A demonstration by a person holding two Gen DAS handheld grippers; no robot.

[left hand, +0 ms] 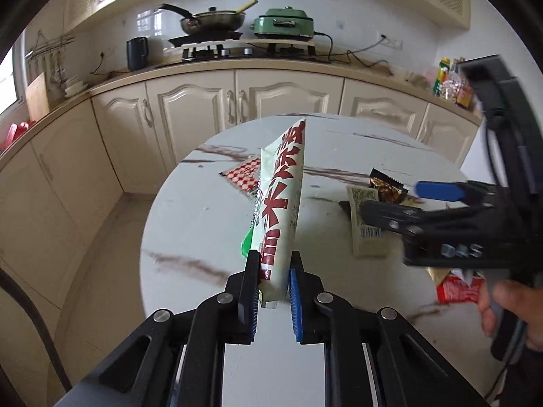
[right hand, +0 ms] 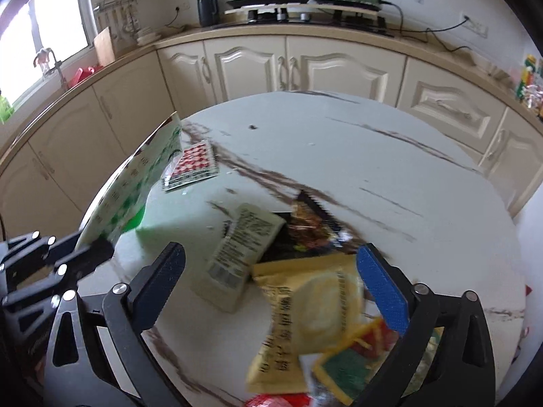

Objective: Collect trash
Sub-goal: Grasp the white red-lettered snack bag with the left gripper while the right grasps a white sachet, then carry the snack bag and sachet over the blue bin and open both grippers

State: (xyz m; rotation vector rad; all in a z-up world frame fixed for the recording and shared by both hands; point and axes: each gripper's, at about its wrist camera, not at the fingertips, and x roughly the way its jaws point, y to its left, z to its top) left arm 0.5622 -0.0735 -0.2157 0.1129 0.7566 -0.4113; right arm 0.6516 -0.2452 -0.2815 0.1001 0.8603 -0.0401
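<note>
A long white wrapper printed with red characters is clamped between the left tongs and held up off the round tabletop, its upper end tilted away towards the cream cabinets. The right tongs are spread wide above a heap of litter near the tabletop's near edge, with nothing pressed between the pads.

The marble-patterned slab is seen to be white with brown veins, glossy and smooth. Its far half lies bare, and open floor is visible between the rim and the curved run of cabinets. A red-and-white checked packet lies flat near the left rim, well apart from the heap.

In the heap, a pale sachet with a barcode overlaps a dark brown wrapper with a serrated edge; a crinkled yellow packet lies nearest, between the spread fingers. Red and green scraps beneath it are blurred and cut off by the frame, and cannot be told apart. In the left wrist view the right tongs are smeared by motion, and part of a hand is seen on the handle at the frame's edge. The lower end of the held wrapper is hidden behind the ribbed pads, one black and one blue.

On the far counter a frying pan, a green lidded cooker and a dark kettle are lined up.
</note>
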